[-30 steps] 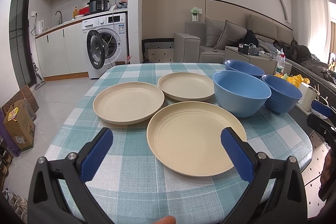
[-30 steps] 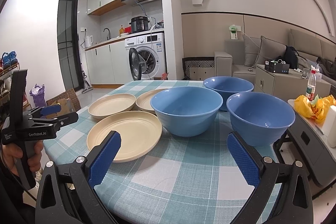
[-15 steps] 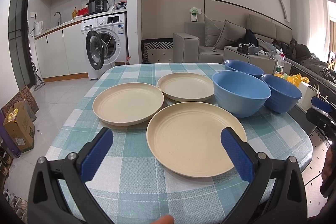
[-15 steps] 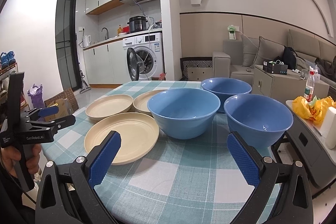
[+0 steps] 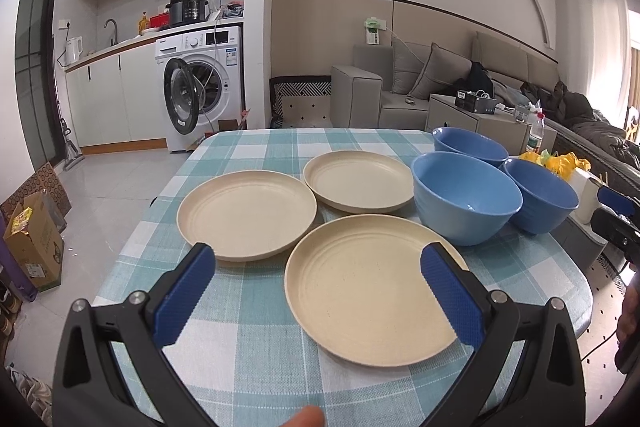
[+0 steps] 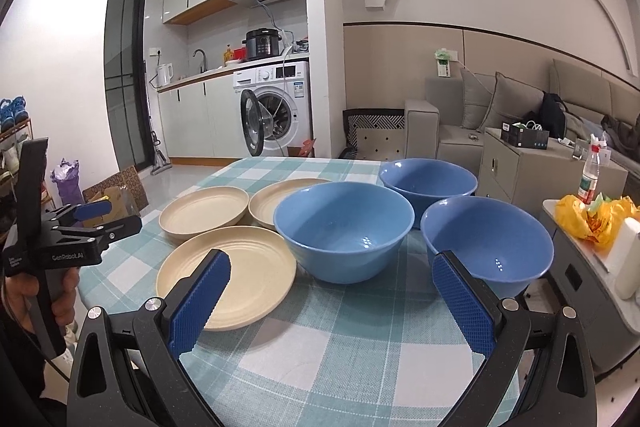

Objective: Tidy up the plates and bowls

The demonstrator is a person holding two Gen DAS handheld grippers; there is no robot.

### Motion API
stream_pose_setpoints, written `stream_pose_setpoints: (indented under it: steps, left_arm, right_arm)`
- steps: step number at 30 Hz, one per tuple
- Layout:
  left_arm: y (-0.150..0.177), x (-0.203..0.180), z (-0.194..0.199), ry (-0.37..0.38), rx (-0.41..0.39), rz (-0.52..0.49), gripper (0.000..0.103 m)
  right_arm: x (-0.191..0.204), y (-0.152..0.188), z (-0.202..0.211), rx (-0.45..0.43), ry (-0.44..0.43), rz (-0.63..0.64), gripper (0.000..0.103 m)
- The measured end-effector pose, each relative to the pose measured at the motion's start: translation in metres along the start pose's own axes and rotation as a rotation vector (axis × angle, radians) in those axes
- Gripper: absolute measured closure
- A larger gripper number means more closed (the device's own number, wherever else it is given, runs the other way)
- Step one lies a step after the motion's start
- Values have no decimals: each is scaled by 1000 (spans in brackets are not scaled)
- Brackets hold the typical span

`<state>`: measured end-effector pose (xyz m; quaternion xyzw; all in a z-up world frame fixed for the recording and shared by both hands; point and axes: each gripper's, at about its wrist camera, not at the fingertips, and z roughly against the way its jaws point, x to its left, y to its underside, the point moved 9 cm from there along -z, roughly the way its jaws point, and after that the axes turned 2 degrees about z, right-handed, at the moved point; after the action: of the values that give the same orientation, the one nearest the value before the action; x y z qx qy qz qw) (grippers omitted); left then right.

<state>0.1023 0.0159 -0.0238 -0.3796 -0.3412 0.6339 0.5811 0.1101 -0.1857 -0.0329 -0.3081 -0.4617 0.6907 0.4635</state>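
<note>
In the right wrist view, the nearest blue bowl (image 6: 344, 231) is covering part of the far cream plate (image 6: 280, 201), and the right finger (image 6: 464, 303) is hiding the front of the right-hand bowl (image 6: 486, 239). In the left wrist view, the frame edge is cutting off the right gripper (image 5: 618, 211), and the worktop's (image 5: 248, 147) near edge is lying behind the fingers (image 5: 184, 291). The washing machine (image 5: 204, 83) label is reading too small.
</note>
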Motion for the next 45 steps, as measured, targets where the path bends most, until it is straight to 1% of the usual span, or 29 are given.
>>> stream_pose_setpoints:
  steps: [3, 9, 12, 18, 22, 26, 31, 34, 41, 45]
  left_arm:
    - [-9, 1, -1, 5, -8, 3, 0]
    - [-29, 9, -9, 5, -8, 5, 0]
    - [-39, 10, -13, 30, -5, 10, 0]
    - [-61, 17, -21, 16, -9, 7, 0]
    - [-73, 21, -30, -1, 12, -10, 0]
    - [-81, 25, -39, 19, 29, 20, 0]
    - [-94, 26, -52, 20, 46, 18, 0]
    - [-100, 25, -58, 12, 52, 5, 0]
    - [-116, 20, -78, 27, 76, -27, 0]
    - [-121, 16, -92, 35, 89, -40, 0]
  right_arm:
    - [-1, -8, -4, 16, 1, 0, 0]
    - [-4, -30, -8, 18, -13, 15, 0]
    - [-5, -42, -10, 23, -33, 12, 0]
    - [-11, -69, -12, 32, -75, -15, 0]
    - [-16, -91, -15, 40, -72, -9, 0]
    - [-14, -108, -21, 46, -77, 11, 0]
    - [-15, -125, -35, 95, -84, 6, 0]
    - [-18, -137, -43, 103, -81, 3, 0]
    - [-21, -167, -60, 105, -82, 20, 0]
    - [-19, -178, -79, 132, -87, 29, 0]
